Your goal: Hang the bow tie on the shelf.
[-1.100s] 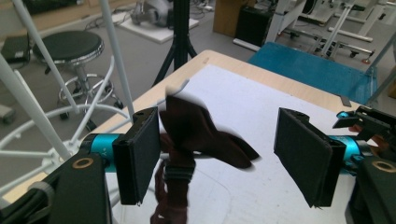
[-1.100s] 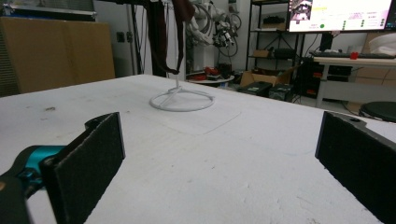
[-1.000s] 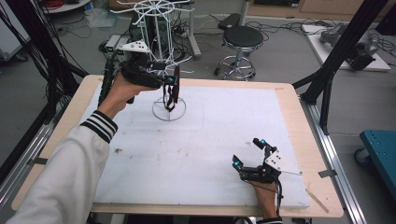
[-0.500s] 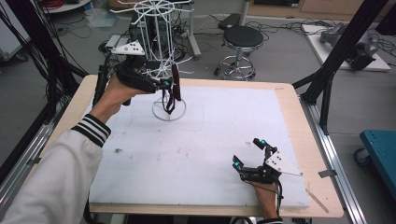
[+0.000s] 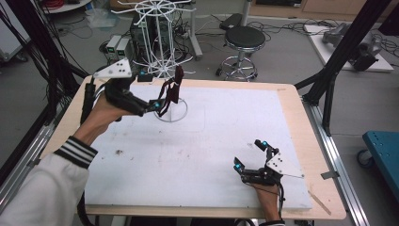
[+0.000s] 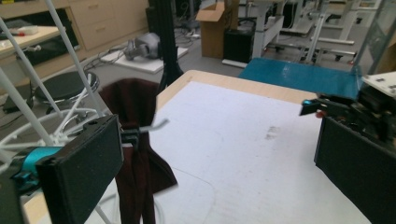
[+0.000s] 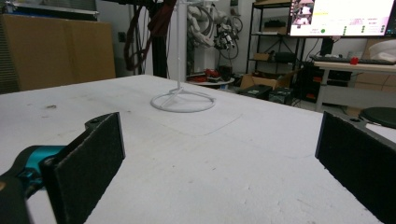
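Note:
A dark red cloth (image 5: 171, 91) hangs from a hook of the white wire rack (image 5: 157, 28), above the rack's ring base (image 5: 181, 114) at the table's far left. My left gripper (image 5: 150, 90) hovers just left of the cloth, open. In the left gripper view the cloth (image 6: 136, 154) hangs right beside the left pad (image 6: 86, 163) of the left gripper (image 6: 219, 135), with nothing clamped between the jaws. My right gripper (image 5: 249, 154) rests open on the white mat near the front right. In its own view, the right gripper (image 7: 219, 154) faces the ring base (image 7: 182, 101) and the cloth (image 7: 150, 25).
The white mat (image 5: 221, 136) covers most of the wooden table (image 5: 296, 113). A black stool (image 5: 244, 40) and cables lie beyond the far edge. Black frame posts (image 5: 343, 52) stand at the right. A blue cart (image 5: 383, 150) sits off the right side.
My left gripper has drawn back to the left and dropped a little, away from the cloth, which stays hanging on the rack. The right gripper has not moved.

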The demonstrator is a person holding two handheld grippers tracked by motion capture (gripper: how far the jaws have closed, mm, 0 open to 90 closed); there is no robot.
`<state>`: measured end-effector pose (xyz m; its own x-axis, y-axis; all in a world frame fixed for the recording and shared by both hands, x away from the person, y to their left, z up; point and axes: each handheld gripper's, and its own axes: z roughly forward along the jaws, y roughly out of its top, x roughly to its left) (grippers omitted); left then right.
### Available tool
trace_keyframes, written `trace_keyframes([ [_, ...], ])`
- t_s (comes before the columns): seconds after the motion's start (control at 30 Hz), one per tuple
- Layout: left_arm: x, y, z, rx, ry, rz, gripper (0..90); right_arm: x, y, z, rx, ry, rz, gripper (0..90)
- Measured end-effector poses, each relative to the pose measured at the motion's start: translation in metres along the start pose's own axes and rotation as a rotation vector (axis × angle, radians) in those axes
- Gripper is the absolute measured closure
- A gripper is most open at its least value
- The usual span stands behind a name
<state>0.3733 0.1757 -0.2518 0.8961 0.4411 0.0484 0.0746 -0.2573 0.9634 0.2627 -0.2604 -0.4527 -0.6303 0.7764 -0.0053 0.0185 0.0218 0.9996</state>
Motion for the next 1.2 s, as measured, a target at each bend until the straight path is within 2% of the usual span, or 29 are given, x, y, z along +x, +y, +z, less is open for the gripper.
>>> trace_keyframes([
  [0.07, -0.005, -0.011, -0.011, -0.012, 0.002, 0.010, 1.7, 0.000, 0.000, 0.000, -0.001, -0.002, -0.003, 0.6],
  [0.17, -0.012, -0.032, -0.036, -0.032, 0.016, 0.047, 1.7, 0.000, 0.000, 0.000, 0.001, -0.004, 0.000, 0.7],
  [0.37, -0.021, -0.086, -0.084, -0.086, 0.098, 0.022, 1.7, -0.001, 0.000, 0.000, -0.002, -0.008, 0.000, 0.6],
  [0.53, -0.028, -0.131, -0.108, -0.130, 0.182, -0.019, 1.7, 0.000, 0.000, 0.000, -0.004, -0.013, -0.003, 0.7],
  [0.63, -0.033, -0.157, -0.112, -0.147, 0.221, -0.036, 1.7, 0.000, 0.000, 0.000, -0.004, -0.015, -0.003, 0.6],
  [0.7, -0.038, -0.174, -0.111, -0.169, 0.228, -0.056, 1.7, 0.000, 0.000, 0.000, -0.004, -0.017, -0.002, 0.7],
  [0.9, -0.048, -0.212, -0.102, -0.191, 0.284, -0.058, 1.7, 0.000, 0.000, 0.000, -0.004, -0.016, -0.003, 0.6],
  [0.97, -0.049, -0.219, -0.101, -0.201, 0.284, -0.063, 1.7, 0.000, 0.000, 0.000, -0.005, -0.016, -0.004, 0.6],
  [1.0, -0.050, -0.223, -0.099, -0.194, 0.297, -0.060, 1.7, 0.000, 0.000, 0.000, -0.005, -0.016, -0.004, 0.6],
  [1.13, -0.050, -0.230, -0.097, -0.190, 0.298, -0.063, 1.7, 0.001, 0.000, 0.000, 0.001, -0.014, 0.000, 0.6],
  [1.2, -0.050, -0.232, -0.100, -0.221, 0.305, -0.066, 1.7, 0.001, 0.000, 0.000, 0.002, -0.013, -0.004, 0.6],
])
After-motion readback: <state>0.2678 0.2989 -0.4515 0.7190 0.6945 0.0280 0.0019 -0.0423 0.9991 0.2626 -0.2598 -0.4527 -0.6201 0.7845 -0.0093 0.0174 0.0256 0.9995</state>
